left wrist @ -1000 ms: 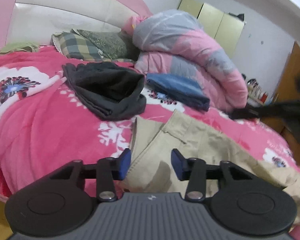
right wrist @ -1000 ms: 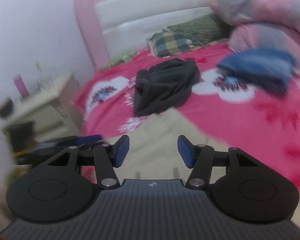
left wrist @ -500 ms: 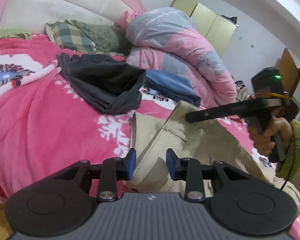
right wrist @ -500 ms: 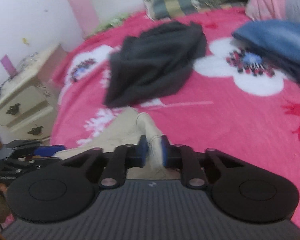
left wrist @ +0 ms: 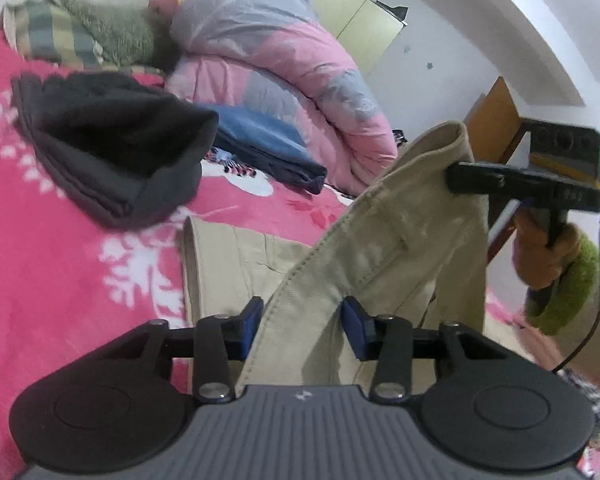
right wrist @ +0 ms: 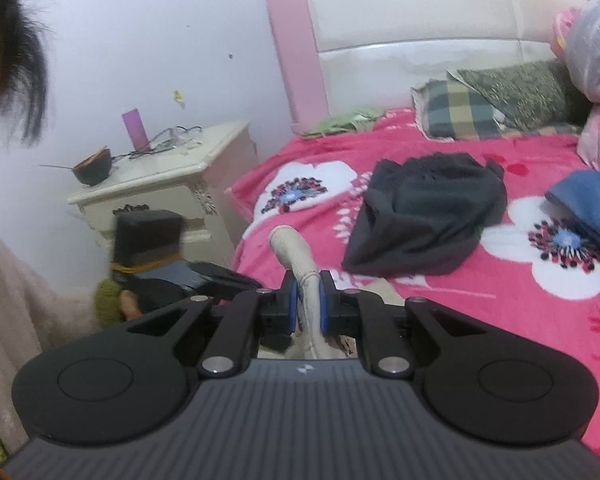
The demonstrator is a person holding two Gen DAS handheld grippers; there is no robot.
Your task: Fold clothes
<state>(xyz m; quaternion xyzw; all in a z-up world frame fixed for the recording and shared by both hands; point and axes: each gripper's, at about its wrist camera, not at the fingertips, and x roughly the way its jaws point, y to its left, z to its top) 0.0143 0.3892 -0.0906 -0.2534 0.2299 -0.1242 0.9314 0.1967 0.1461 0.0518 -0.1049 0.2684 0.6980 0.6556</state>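
Note:
Khaki trousers (left wrist: 380, 232) lie on the pink flowered bed cover (left wrist: 60, 280), with one end of the waistband lifted off it. In the left wrist view my right gripper (left wrist: 454, 178) is at the upper right, shut on the raised waistband corner. In the right wrist view a fold of the khaki cloth (right wrist: 292, 248) stands up between the right gripper's (right wrist: 306, 300) pressed pads. My left gripper (left wrist: 302, 328) is open, and the hanging waistband passes between its blue pads without being pinched. A hand in a green cuff (left wrist: 556, 280) holds the right gripper.
A folded dark grey garment (left wrist: 112, 160) and folded blue jeans (left wrist: 268, 144) lie further up the bed. Behind them are a piled pink and grey quilt (left wrist: 284, 72) and pillows (left wrist: 60, 36). A cream nightstand (right wrist: 160, 188) with a bowl (right wrist: 94, 166) stands beside the bed.
My right gripper closed on the waistband and raised it off the bed. My left gripper moved in toward the trousers, so the lifted cloth now hangs between its jaws.

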